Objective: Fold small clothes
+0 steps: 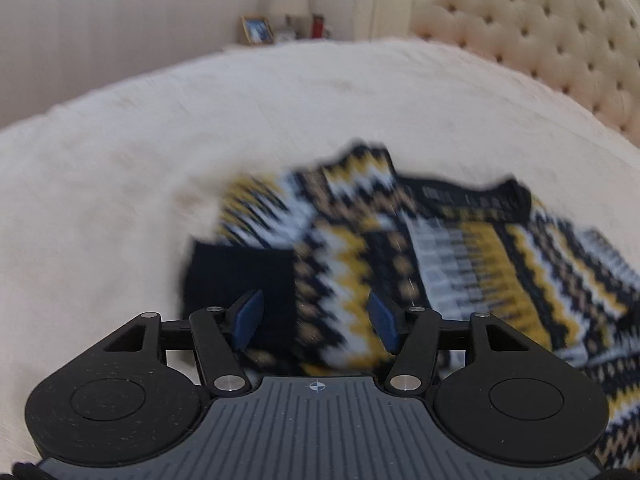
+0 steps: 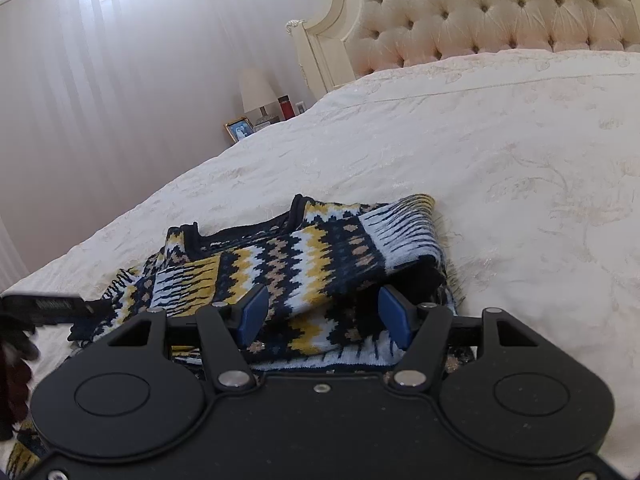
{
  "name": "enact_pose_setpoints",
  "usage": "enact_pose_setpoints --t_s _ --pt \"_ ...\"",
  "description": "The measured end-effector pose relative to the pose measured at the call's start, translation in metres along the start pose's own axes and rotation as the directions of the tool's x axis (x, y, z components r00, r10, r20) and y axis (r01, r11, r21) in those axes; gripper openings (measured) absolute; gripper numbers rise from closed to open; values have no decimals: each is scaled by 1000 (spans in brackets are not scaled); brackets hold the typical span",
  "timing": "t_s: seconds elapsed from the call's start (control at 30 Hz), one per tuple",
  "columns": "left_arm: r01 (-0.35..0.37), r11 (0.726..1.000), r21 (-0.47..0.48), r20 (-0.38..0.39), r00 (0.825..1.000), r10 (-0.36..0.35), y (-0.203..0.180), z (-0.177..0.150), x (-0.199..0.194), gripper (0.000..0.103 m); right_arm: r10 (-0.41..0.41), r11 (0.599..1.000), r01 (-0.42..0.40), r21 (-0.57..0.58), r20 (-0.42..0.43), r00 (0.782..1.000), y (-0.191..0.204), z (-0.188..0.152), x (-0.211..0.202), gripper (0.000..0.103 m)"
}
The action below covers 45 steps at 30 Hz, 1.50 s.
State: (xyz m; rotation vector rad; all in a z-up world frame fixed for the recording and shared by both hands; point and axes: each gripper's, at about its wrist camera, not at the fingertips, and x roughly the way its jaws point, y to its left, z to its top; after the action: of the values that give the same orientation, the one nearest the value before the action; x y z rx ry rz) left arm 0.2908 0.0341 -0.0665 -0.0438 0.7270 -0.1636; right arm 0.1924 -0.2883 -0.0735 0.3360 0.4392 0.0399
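A knitted sweater [image 2: 304,264] with navy, yellow, white and tan zigzag bands lies on the cream bedspread [image 2: 500,168], its sleeves folded across the body. In the left wrist view the sweater [image 1: 400,248] is motion-blurred. My left gripper [image 1: 316,320] is open, just above the sweater's near edge, holding nothing. My right gripper [image 2: 324,314] is open, with the folded sleeve between and below its blue pads [image 2: 252,312], not clamped. The left gripper's tip [image 2: 52,306] shows at the left edge of the right wrist view, touching the sweater's left side.
A tufted cream headboard [image 2: 480,12] stands at the far end of the bed. A nightstand beside it holds a lamp [image 2: 256,92], a red bottle [image 2: 285,107] and a framed photo [image 2: 239,128]. White curtains [image 2: 100,80] hang on the left.
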Motion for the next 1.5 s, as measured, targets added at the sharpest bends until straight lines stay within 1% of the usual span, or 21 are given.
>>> enact_pose_setpoints --t_s 0.1,0.2,0.27,0.33,0.37,0.4,0.43,0.47,0.53,0.57,0.6,0.73,0.8,0.87,0.93,1.03,1.13,1.23,1.33,1.43,1.5 --pt "-19 999 50 31 999 17 -7 -12 5 68 25 999 -25 36 -6 1000 -6 2 2 74" --pt "-18 996 82 44 999 14 -9 -14 1 69 55 992 -54 113 -10 998 -13 8 15 75" --pt "-5 998 69 49 999 1 -8 -10 -3 69 109 980 -105 169 -15 994 -20 13 26 77" --pt "16 998 60 57 998 -19 -7 -8 -6 69 186 954 -186 236 22 982 -29 15 29 77" --pt "20 998 63 61 998 -24 -7 -7 -7 69 177 945 -184 271 52 983 -36 13 27 76" --pt "19 997 68 65 998 -23 -8 -7 -7 69 105 943 -121 311 66 992 -43 11 25 76" --pt "11 997 71 71 997 -16 -8 -7 -7 69 26 940 -42 340 52 998 -52 10 25 73" --pt "5 998 67 74 997 -10 -8 -7 -6 69 -5 929 -2 370 17 1000 -64 8 27 66" --pt "-4 999 37 72 997 1 -4 -7 -3 69 -1 885 7 466 -15 1000 -84 1 28 45" --pt "-5 1000 22 68 998 4 -2 -7 -2 69 2 869 5 494 -14 1000 -88 -1 27 42" --pt "-6 1000 10 65 998 5 0 -7 -1 69 5 870 3 492 -16 1000 -88 0 26 42" --pt "-18 999 29 49 999 16 0 -10 7 71 -25 924 38 379 -40 999 -70 6 24 48" --pt "-13 999 41 57 998 11 -1 -15 13 77 -38 930 57 364 -59 998 -65 6 22 48" --pt "-4 999 48 95 995 -1 -2 -24 15 83 -49 931 70 358 -68 996 -64 9 17 48" --pt "-12 998 65 137 991 3 -5 -33 15 84 -60 931 84 356 -79 995 -64 9 12 49" --pt "-3 999 50 145 989 -4 -3 -34 15 85 -91 938 111 329 -76 993 -56 13 5 59" --pt "31 999 14 146 989 -33 4 -34 15 85 -135 969 138 205 -30 990 -37 18 -1 62" --pt "34 999 10 147 988 -35 3 -35 15 85 -144 989 144 33 22 989 -13 24 0 63" --pt "32 999 11 146 989 -33 3 -35 15 85 -105 990 105 -96 3 994 9 30 12 64" --pt "33 999 10 146 989 -34 3 -35 15 85 -24 983 16 -182 -42 999 29 38 35 64" --pt "37 999 7 147 988 -37 3 -35 15 85 28 966 -47 -255 -79 996 43 49 59 64"
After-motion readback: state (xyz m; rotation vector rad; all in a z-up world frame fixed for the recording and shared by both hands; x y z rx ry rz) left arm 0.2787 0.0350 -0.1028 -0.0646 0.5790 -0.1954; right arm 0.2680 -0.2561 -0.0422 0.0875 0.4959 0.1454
